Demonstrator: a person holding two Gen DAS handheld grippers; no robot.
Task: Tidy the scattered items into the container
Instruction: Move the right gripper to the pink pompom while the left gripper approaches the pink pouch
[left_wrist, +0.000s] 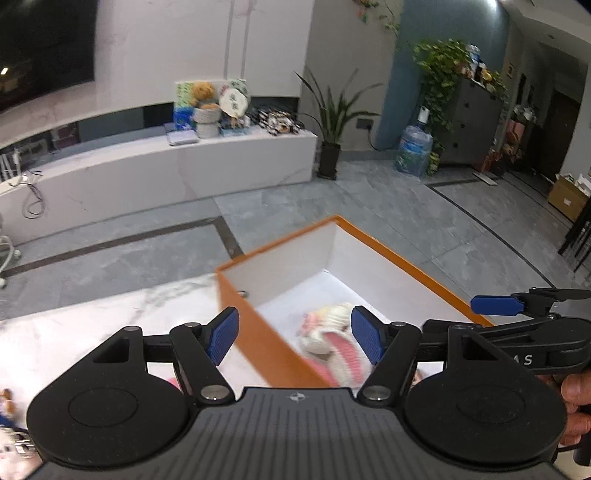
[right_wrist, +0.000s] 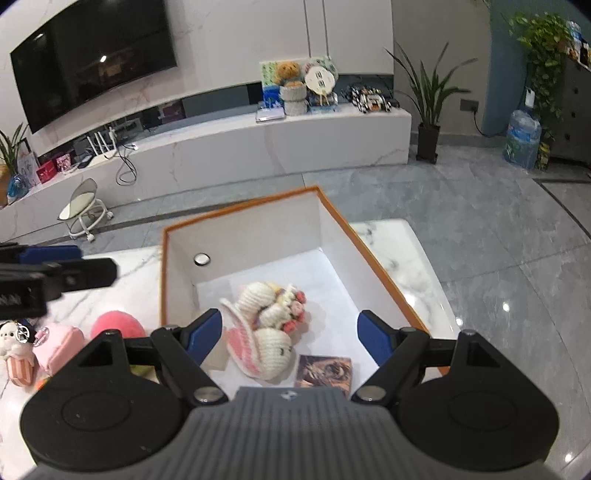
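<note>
An orange box (right_wrist: 334, 214) with a white inside stands on the white marble table (right_wrist: 399, 251). A cream and pink crocheted bunny (right_wrist: 269, 328) lies in it, beside a small dark picture card (right_wrist: 325, 371). The bunny also shows in the left wrist view (left_wrist: 328, 332), inside the box (left_wrist: 280, 243). My right gripper (right_wrist: 290, 336) is open and empty above the box's near end. My left gripper (left_wrist: 295, 338) is open and empty over the box's left wall. Left of the box lie a pink ball (right_wrist: 116, 325), a pink plush (right_wrist: 59, 347) and a white keychain toy (right_wrist: 11, 339).
The other gripper (left_wrist: 498, 305) reaches in at the right of the left wrist view. The table edge (right_wrist: 424, 236) drops to a grey tiled floor. A white TV bench (right_wrist: 258, 147), a small stool (right_wrist: 85, 210) and potted plants (right_wrist: 428, 110) stand beyond.
</note>
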